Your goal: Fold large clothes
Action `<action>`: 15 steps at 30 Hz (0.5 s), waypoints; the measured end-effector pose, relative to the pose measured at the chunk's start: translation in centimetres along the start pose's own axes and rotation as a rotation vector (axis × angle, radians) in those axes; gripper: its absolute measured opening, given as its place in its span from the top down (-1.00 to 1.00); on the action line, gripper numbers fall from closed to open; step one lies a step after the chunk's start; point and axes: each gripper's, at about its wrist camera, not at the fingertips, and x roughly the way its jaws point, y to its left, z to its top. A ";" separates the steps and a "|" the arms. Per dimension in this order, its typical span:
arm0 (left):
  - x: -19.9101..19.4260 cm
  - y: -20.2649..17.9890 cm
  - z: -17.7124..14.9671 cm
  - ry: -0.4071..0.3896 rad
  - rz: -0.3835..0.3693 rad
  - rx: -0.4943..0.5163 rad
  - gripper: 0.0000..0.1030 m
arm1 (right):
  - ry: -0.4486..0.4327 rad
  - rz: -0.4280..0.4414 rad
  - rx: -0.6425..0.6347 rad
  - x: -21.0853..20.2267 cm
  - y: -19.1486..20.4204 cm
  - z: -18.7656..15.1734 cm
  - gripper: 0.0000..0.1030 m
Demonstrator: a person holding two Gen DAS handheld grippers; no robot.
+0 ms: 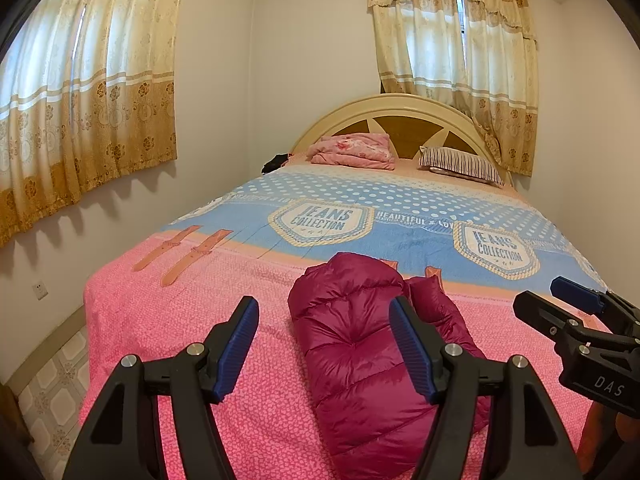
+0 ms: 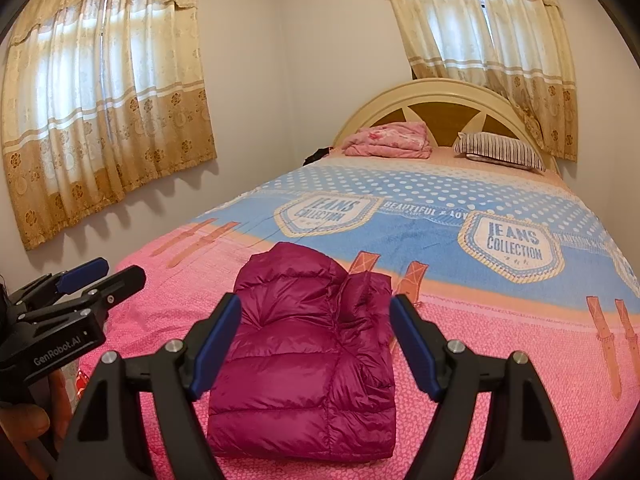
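Observation:
A magenta puffer jacket lies folded into a compact block on the pink near end of the bed; it also shows in the right wrist view. My left gripper is open and empty, held above the bed just left of the jacket; it also shows at the left edge of the right wrist view. My right gripper is open and empty, held above the jacket's near part; it also shows at the right of the left wrist view.
The bed has a pink and blue blanket. A folded pink quilt and a striped pillow lie at the cream headboard. Curtained windows stand left and behind. Tiled floor lies left of the bed.

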 end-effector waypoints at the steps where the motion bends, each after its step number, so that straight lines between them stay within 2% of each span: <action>1: 0.0 0.0 0.0 0.000 -0.002 0.001 -0.33 | -0.001 0.001 0.000 0.0 0.0 0.0 -0.53; 15: 0.1 -0.2 -0.1 0.006 -0.001 0.007 -0.34 | 0.004 0.004 0.005 -0.2 0.0 -0.2 -0.54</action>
